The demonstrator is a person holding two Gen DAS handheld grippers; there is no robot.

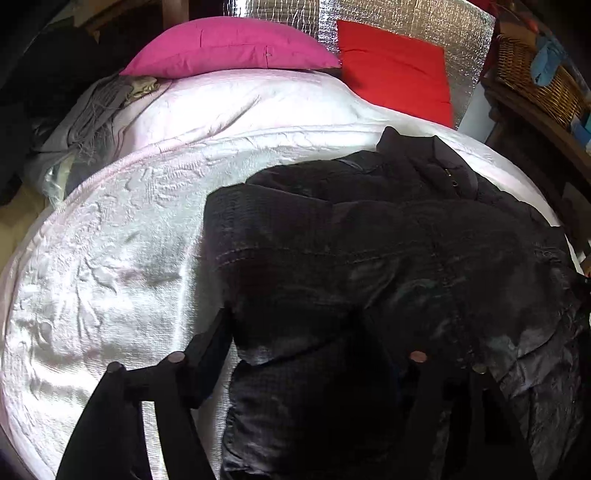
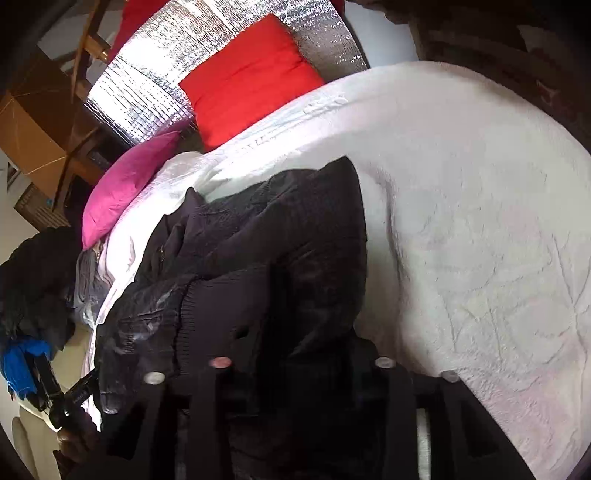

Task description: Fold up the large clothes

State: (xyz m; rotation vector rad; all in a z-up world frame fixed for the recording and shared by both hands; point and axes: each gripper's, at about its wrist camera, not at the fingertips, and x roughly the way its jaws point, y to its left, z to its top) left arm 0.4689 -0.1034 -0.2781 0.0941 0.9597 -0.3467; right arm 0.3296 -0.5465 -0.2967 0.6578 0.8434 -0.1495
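Observation:
A large black jacket [image 1: 388,258] lies bunched on a white quilted bedspread [image 1: 110,266], with knit sleeves and shiny lining showing. My left gripper [image 1: 299,339] hangs just above its near edge, jaws wide apart, nothing between them. In the right wrist view the jacket [image 2: 258,258] lies in a heap on the bedspread [image 2: 480,221]. My right gripper [image 2: 299,354] stands over the jacket's near end with jaws apart; dark fabric lies between the fingers, and no grip shows. The left gripper also shows at the lower left of the right wrist view [image 2: 74,398].
A pink pillow [image 1: 229,48] and a red pillow [image 1: 399,77] lean on a silver foil panel [image 1: 406,22] at the bed's head. Grey folded clothes [image 1: 92,122] lie at the far left. A wicker basket [image 1: 535,81] stands on a wooden shelf at right.

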